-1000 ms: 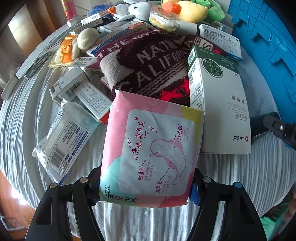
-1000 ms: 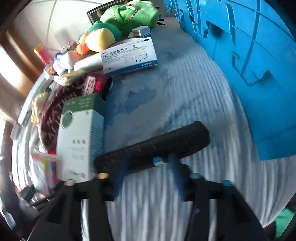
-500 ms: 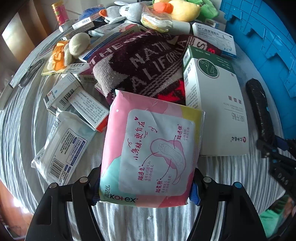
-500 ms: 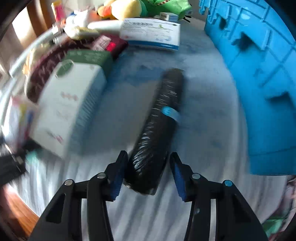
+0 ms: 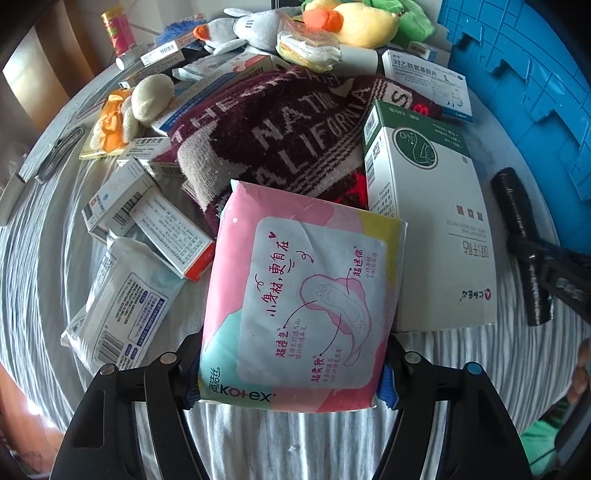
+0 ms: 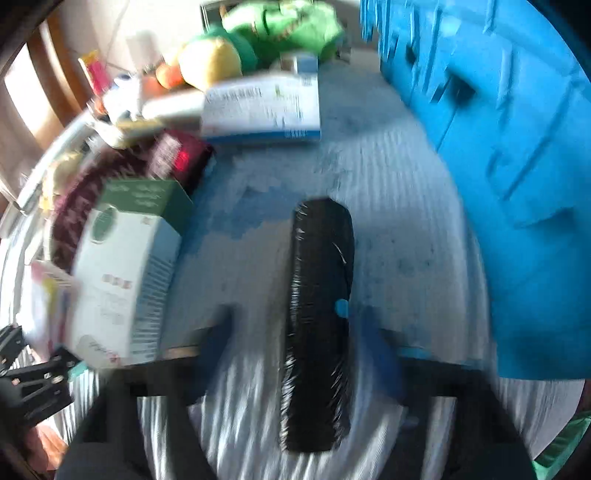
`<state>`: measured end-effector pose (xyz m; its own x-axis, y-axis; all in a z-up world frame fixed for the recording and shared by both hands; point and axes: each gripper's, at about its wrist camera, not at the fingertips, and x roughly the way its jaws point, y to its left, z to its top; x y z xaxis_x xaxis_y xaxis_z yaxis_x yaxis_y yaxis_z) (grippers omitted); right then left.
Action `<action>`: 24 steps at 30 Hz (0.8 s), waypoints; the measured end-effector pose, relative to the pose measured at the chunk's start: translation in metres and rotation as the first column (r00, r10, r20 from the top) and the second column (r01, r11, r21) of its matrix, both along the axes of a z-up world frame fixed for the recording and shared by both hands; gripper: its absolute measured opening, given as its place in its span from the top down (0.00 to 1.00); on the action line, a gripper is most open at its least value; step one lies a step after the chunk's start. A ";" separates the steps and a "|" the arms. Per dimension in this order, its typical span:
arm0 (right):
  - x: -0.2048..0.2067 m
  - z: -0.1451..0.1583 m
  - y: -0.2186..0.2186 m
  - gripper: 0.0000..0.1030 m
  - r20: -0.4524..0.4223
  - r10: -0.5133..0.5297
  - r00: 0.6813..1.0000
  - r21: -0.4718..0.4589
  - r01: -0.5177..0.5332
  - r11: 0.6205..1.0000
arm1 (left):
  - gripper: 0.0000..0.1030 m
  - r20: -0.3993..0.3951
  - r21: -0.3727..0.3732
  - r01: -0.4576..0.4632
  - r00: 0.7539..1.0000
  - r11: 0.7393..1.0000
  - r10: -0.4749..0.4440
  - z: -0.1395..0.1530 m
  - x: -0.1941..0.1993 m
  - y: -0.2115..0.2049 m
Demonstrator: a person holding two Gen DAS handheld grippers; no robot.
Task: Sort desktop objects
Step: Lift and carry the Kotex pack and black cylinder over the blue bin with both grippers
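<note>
My left gripper point(image 5: 290, 373) is shut on a pink Kotex pad pack point(image 5: 306, 306), held by its lower corners over the striped tablecloth point(image 5: 44, 258). A black plastic-wrapped roll point(image 6: 319, 295) with a small blue sticker lies lengthwise between the fingers of my right gripper point(image 6: 297, 323). That gripper is open: cloth shows between the roll and the left finger, while the right pad sits close to it. The right wrist view is badly blurred. From the left wrist view, the roll point(image 5: 517, 229) and the right gripper point(image 5: 546, 266) are at the far right.
A blue crate point(image 5: 535, 74) stands at the right. A white and green box point(image 5: 424, 221), a maroon towel point(image 5: 288, 140), medicine boxes point(image 5: 166, 229), a white packet point(image 5: 122, 314) and plush toys point(image 5: 362, 22) crowd the table. A hand point(image 5: 580, 369) shows at the right edge.
The black roll turned from crosswise to lengthwise between the right fingers, which now stand wider apart. The left gripper kept its hold on the pink pack and drew back slightly.
</note>
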<state>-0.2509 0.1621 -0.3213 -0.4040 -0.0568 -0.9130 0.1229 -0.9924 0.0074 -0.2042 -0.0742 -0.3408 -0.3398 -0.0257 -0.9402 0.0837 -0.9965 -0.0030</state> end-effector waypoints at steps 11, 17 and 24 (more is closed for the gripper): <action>0.023 0.016 -0.018 0.67 -0.035 0.095 0.995 0.006 -0.094 0.996 | 0.33 -0.135 -0.012 -0.021 0.991 1.000 0.019 0.073 0.047 0.018; 0.042 0.084 -0.042 0.67 -0.134 0.144 0.981 -0.025 -0.149 0.989 | 0.33 -0.212 -0.007 -0.028 0.977 1.000 0.026 0.115 0.023 0.006; 0.068 0.165 -0.070 0.67 -0.253 0.195 0.948 -0.042 -0.212 0.976 | 0.33 -0.310 -0.006 -0.037 0.950 0.999 0.034 0.169 0.036 -0.001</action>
<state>-0.1824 0.0922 -0.1561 -0.5889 -0.2191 -0.7779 0.3283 -0.9444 0.0175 -0.1686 -0.0749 -0.1716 -0.6127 -0.0531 -0.7885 0.1156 -0.9930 -0.0229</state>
